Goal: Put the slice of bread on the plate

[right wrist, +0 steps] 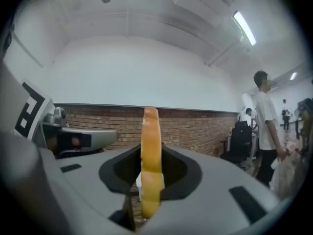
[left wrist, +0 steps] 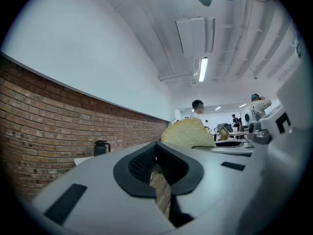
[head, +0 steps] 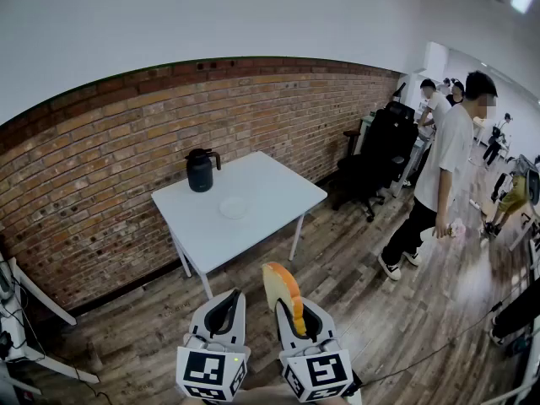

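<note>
One bread slice (head: 280, 287) clamped upright in rt hand-held gripper (right wrist: 150, 173).

Table (head: 270, 184) sits before wall (head: 101, 159). Jug (head: 201, 170) on its far-left corner, plate (head: 233, 207) mid-table, near-right of jug. Chair (head: 378, 154) right of table, person (head: 443, 171) further right. Bread (head: 281, 287) in right gripper (head: 297, 310), near of table.

1. Left gripper (head: 228, 300), lower centre of head view: light grey moulded shell, black ribbed pads in a dark oval recess, black rectangular insets.
2. Right gripper (head: 297, 310), just right: the same.
3. Left marker cube (head: 211, 369), right marker cube (head: 319, 371), bottom edge: white faces, black square markings.
</note>
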